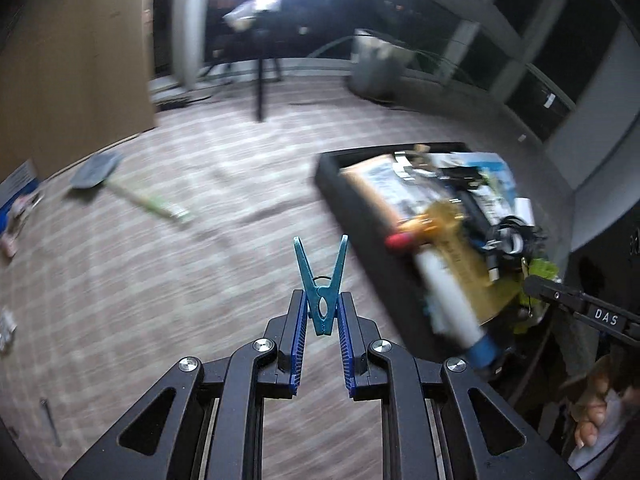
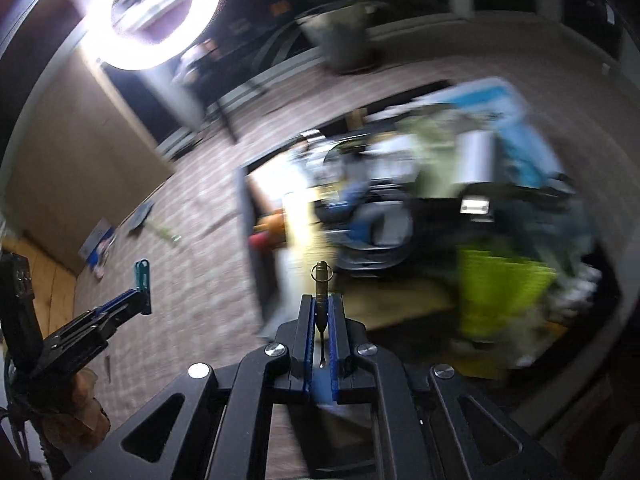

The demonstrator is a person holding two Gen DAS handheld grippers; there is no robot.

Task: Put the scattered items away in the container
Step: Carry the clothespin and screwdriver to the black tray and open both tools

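Now both loads ride toward the bin point(image 1: 352, 216).
My left hand-held gripper point(image 1: 322, 308) pinches a blue peg point(image 1: 322, 280), the right hand-held gripper point(image 2: 322, 312) a brass pin point(image 2: 321, 292); I'd get each above the bin's clutter before letting go, since it is piled full.

Floor: pale patterned carpet point(image 1: 168, 264) lay below me, blurred.
Light: a ring lamp point(image 2: 154, 12) glared above on a dark tripod point(image 1: 260, 88).
Wall: I saw a plain brown panel point(image 1: 76, 60) to one side.
Windows: dark glass panes point(image 1: 532, 52), pale frames.
Corner: a grey bin point(image 1: 378, 66).
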